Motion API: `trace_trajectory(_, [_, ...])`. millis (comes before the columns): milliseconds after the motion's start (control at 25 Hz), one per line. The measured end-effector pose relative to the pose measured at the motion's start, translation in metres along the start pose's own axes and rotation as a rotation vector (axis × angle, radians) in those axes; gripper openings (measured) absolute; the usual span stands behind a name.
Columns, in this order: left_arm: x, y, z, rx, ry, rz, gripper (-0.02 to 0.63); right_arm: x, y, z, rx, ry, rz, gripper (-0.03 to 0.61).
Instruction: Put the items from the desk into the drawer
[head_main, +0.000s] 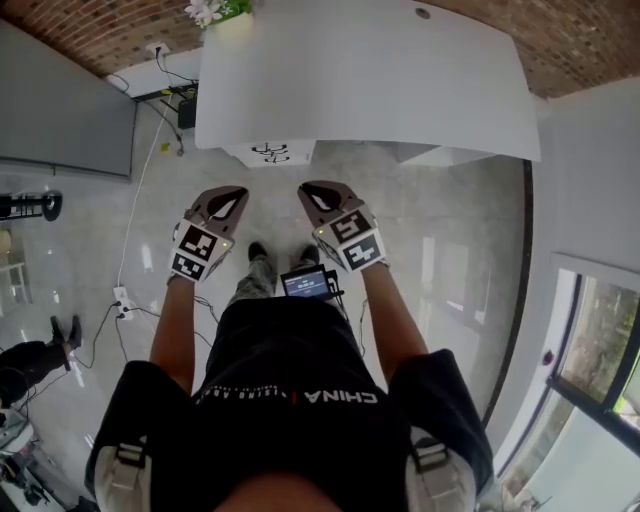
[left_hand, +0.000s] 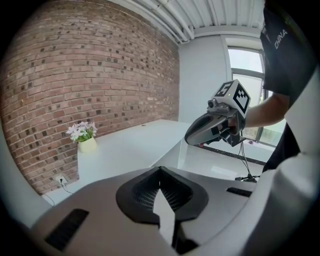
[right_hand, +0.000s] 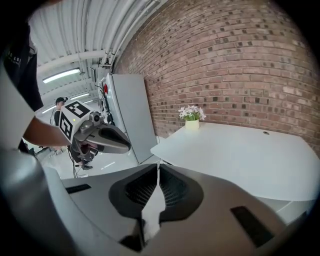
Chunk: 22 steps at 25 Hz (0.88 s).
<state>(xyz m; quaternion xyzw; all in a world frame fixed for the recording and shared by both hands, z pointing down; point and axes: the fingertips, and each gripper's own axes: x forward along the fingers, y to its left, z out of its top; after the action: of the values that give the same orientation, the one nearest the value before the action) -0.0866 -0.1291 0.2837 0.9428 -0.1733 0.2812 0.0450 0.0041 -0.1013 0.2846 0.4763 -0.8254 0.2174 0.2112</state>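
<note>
Your left hand-held gripper (head_main: 232, 195) and right hand-held gripper (head_main: 312, 190) are both clenched with nothing between the jaws. They're side by side, apart, over the floor (head_main: 450, 240), just short of the counter's (head_main: 380, 90) near edge. A flower pot (head_main: 222, 14) sits at the counter's far left corner, by the brick wall (head_main: 90, 30). Open floor runs on your right to the window (head_main: 600, 350). A cable (head_main: 135, 220) trails on your left.

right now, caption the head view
Left gripper and right gripper, both shut and empty, point toward a white desk with flowers
</note>
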Motion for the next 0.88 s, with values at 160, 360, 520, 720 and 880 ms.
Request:
trace_trajectory(160, [0.002,-0.018,0.014,0.004,-0.024,0.017,0.012,-0.018,-0.001,-0.002,-0.014,-0.012,0.003,0.025])
trace_trajectory(360, [0.004,-0.036,0.027,0.002,-0.039,0.034,0.012,-0.035,-0.004,-0.006,-0.030,-0.033,0.018,0.025])
trace_trajectory(520, [0.006,-0.044,0.027,-0.003,-0.030,0.065,0.012,-0.041,-0.008,-0.011,-0.037,-0.032,0.037,0.025])
trace_trajectory(720, [0.001,-0.055,0.024,-0.030,-0.022,0.104,0.012,-0.046,-0.007,-0.023,-0.051,-0.006,0.073,0.025])
trace_trajectory(880, [-0.008,-0.066,0.012,-0.034,-0.001,0.112,0.012,-0.052,-0.001,-0.031,-0.059,0.001,0.074,0.025])
